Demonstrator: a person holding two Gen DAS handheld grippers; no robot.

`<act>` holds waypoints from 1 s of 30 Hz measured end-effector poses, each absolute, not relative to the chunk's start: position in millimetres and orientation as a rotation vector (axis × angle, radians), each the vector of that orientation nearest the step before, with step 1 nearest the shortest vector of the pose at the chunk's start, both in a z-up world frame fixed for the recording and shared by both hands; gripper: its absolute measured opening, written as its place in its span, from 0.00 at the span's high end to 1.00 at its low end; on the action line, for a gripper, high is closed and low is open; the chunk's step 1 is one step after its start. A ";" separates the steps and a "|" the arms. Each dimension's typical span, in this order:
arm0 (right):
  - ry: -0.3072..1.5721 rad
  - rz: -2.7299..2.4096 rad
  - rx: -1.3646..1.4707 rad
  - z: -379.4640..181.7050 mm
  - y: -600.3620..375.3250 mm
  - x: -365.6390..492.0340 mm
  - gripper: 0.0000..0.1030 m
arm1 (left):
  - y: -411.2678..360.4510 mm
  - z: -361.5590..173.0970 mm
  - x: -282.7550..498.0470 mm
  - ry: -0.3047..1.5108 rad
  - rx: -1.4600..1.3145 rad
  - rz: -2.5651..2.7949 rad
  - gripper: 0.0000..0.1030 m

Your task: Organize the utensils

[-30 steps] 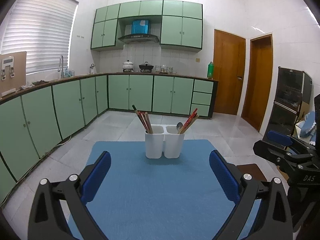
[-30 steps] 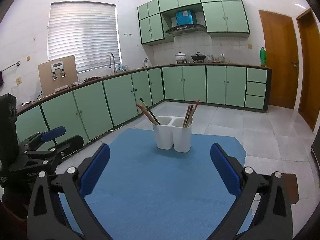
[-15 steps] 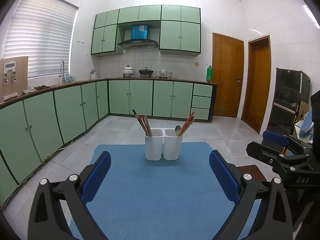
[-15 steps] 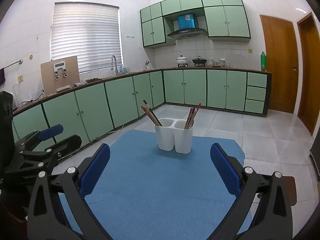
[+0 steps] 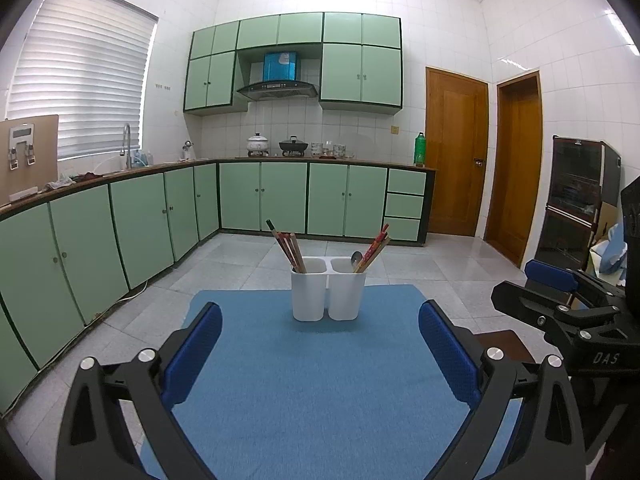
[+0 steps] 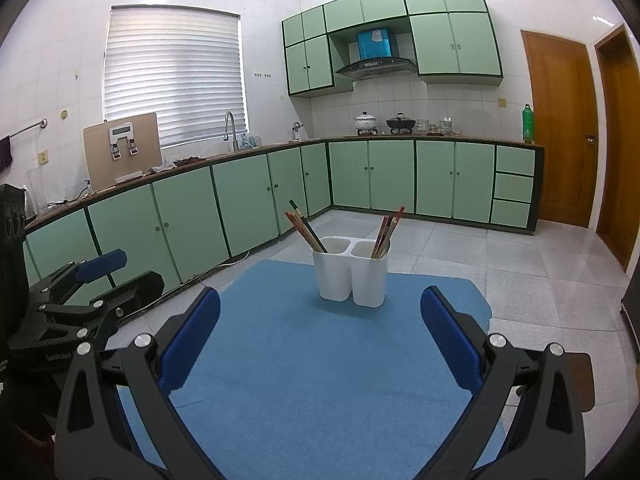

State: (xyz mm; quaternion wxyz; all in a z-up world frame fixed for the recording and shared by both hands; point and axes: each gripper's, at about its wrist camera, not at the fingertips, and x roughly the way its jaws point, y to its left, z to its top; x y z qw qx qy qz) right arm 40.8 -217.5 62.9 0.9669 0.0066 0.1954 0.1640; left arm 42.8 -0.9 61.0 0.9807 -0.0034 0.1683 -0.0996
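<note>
Two views. Left wrist: left gripper [image 5: 320, 344] spread wide, empty; the white twin-cup holder [image 5: 328, 294] stands straight ahead, chopsticks [image 5: 290, 246] leaning left. Right wrist: right gripper [image 6: 320, 338] likewise spread, empty; holder slightly right of centre, similarly far.

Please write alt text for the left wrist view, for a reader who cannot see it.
A white two-compartment holder stands on a blue mat, chopsticks in its left cup, chopsticks and a spoon in its right. The open left gripper frames it.
</note>
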 end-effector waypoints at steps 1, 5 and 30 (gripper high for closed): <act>0.396 0.332 0.013 62.8 -217.8 40.8 0.05 | -0.8 61.1 43.2 0.339 -0.007 -0.201 0.06; 0.396 0.334 0.014 62.8 -217.5 40.7 0.05 | 0.2 61.1 42.4 0.337 -0.007 -0.199 0.06; 0.400 0.337 0.013 64.0 -214.0 43.0 0.05 | 1.5 62.9 41.6 0.337 -0.008 -0.196 0.06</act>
